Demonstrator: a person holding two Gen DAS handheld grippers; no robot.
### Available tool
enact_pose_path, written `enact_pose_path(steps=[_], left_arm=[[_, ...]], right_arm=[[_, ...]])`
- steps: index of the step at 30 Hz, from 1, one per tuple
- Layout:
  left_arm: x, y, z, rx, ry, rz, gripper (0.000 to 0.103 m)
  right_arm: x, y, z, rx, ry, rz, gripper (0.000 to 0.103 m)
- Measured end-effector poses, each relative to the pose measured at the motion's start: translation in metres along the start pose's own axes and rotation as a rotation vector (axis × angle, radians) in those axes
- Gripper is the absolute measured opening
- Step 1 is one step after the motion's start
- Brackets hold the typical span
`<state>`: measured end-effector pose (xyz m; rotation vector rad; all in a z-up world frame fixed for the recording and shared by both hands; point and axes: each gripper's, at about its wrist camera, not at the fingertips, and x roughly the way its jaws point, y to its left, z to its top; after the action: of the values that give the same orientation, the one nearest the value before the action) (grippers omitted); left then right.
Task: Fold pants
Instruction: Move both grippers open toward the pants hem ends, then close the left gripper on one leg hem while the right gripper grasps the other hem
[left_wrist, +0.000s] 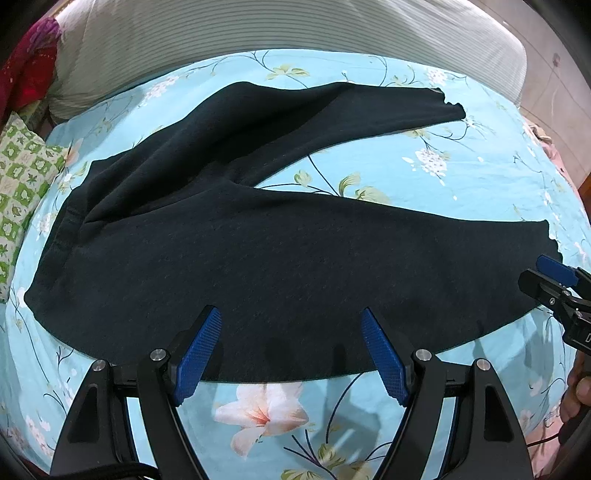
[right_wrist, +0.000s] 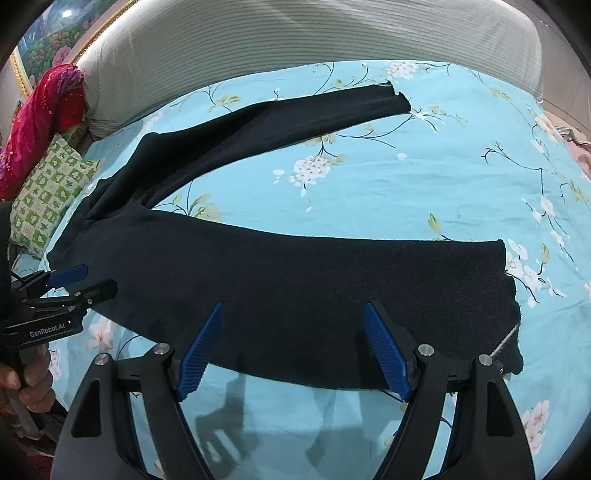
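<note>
Dark navy pants (left_wrist: 258, 258) lie spread on a light blue floral bedsheet (left_wrist: 424, 173), waist to the left, the two legs splayed apart toward the right. My left gripper (left_wrist: 291, 321) is open and empty, hovering over the near leg's front edge near the waist end. My right gripper (right_wrist: 295, 314) is open and empty over the same near leg (right_wrist: 314, 288), closer to its cuff. The right gripper also shows at the right edge of the left wrist view (left_wrist: 554, 284). The left gripper shows at the left of the right wrist view (right_wrist: 79, 282).
A striped grey headboard cushion (right_wrist: 295, 40) runs along the far side. A green and white patterned pillow (right_wrist: 48, 192) and a red sequined cloth (right_wrist: 40, 118) lie at the far left. A framed flower picture (right_wrist: 48, 40) hangs behind.
</note>
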<state>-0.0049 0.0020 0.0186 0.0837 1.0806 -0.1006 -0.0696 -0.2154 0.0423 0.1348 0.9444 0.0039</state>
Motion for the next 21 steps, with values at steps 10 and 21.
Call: enact_pose_path(steps=[10,21], left_arm=[[0.006,0.0,0.008,0.001,0.009,0.003,0.079],[0.009,-0.004,0.026,0.0,0.017,-0.008,0.079]], right_arm=[[0.003,-0.001,0.003,-0.002,0.009,-0.009,0.078],[0.004,-0.008,0.015,0.004,-0.004,-0.014,0.078]])
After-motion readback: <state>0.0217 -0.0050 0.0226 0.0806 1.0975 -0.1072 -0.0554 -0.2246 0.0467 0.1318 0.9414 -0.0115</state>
